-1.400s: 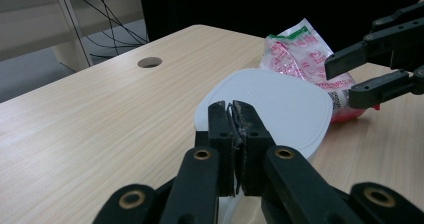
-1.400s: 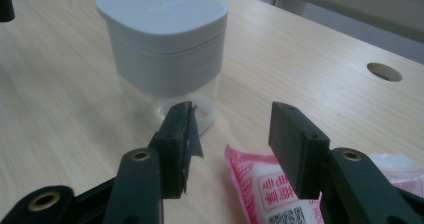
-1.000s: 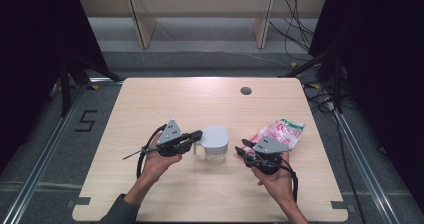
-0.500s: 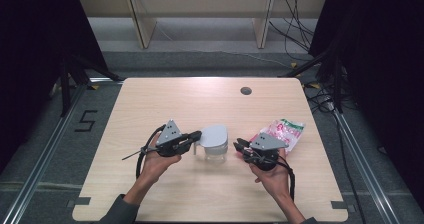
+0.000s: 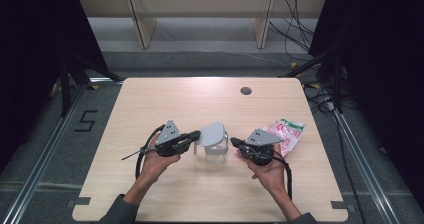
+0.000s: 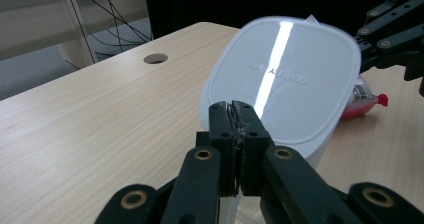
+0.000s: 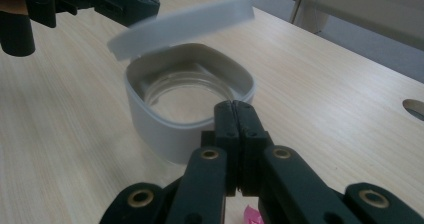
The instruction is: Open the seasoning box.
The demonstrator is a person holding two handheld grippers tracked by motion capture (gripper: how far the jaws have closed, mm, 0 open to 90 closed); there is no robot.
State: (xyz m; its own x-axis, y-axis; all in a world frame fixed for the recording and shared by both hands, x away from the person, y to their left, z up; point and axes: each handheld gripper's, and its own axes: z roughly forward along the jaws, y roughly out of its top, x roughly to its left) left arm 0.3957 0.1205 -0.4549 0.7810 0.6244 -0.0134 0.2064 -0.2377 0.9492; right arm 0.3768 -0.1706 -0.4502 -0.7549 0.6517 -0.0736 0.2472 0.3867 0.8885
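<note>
High view: we note a floor marking "5" (image 5: 86,120) left of the bench (image 5: 165,99). The container (image 5: 216,149) sits mid-bench between the left tongs (image 5: 196,134) and right tongs (image 5: 233,142); the pink packet (image 5: 289,133)'s print is illegible.

Left gripper view: the left tongs (image 6: 236,109) are clenched on the raised lid (image 6: 285,79)'s near edge; its embossed lettering reads mirrored, unclear.

Right gripper view: the right tongs (image 7: 235,106), just closing, are clenched with nothing visible between them, at the open container (image 7: 187,104)'s near rim.

Both forearms come in from the table's near edge. The left gripper (image 5: 195,134) lies about level in the left hand (image 5: 156,160), pointing toward the right one – its black jaws pressed flat together. The right gripper (image 5: 233,142), held in the right hand (image 5: 267,165), points back toward the left; its jaws have just been closing and now meet, nothing between them.
</note>
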